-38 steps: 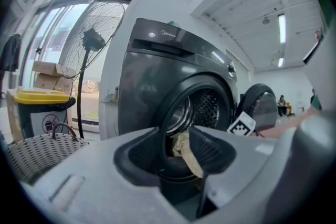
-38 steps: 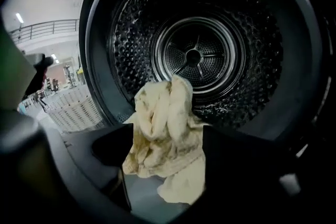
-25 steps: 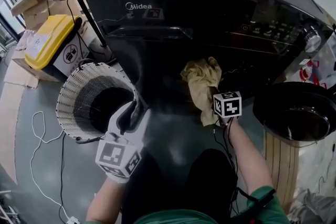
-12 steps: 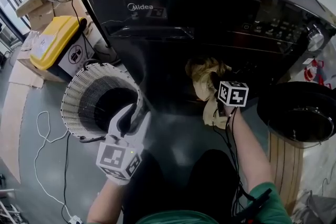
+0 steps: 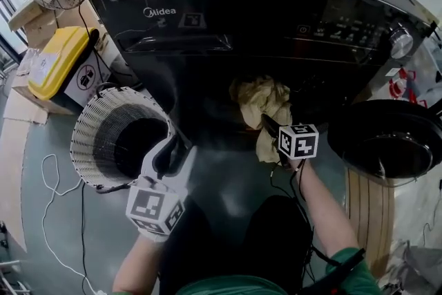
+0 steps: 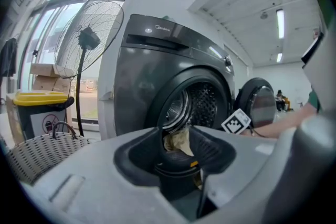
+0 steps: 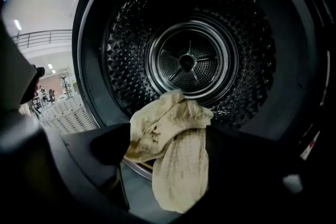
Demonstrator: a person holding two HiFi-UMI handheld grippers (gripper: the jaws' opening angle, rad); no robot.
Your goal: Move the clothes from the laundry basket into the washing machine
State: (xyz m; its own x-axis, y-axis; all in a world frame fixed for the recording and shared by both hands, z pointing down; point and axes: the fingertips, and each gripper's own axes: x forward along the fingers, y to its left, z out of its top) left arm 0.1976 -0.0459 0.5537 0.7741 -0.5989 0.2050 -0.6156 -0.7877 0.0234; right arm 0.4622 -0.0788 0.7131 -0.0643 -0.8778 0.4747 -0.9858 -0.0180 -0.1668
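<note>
Right gripper (image 7: 169, 176): jaws have just been opening and now stand wide. The beige cloth (image 7: 167, 128) lies loose between them, not pinched. It sits at the mouth of the washing machine (image 5: 262, 17), bunched on the door lip with its tail hanging down. The drum (image 7: 188, 60) behind looks bare. Drop is probably only half done and needs a push in. Left gripper (image 5: 173, 152) is spread and empty, beside the basket (image 5: 103, 131), whose inside is too dark to read.

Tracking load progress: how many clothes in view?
1: a tan cloth at the mouth of the washer. The basket is dark inside; more may hide there.
</note>
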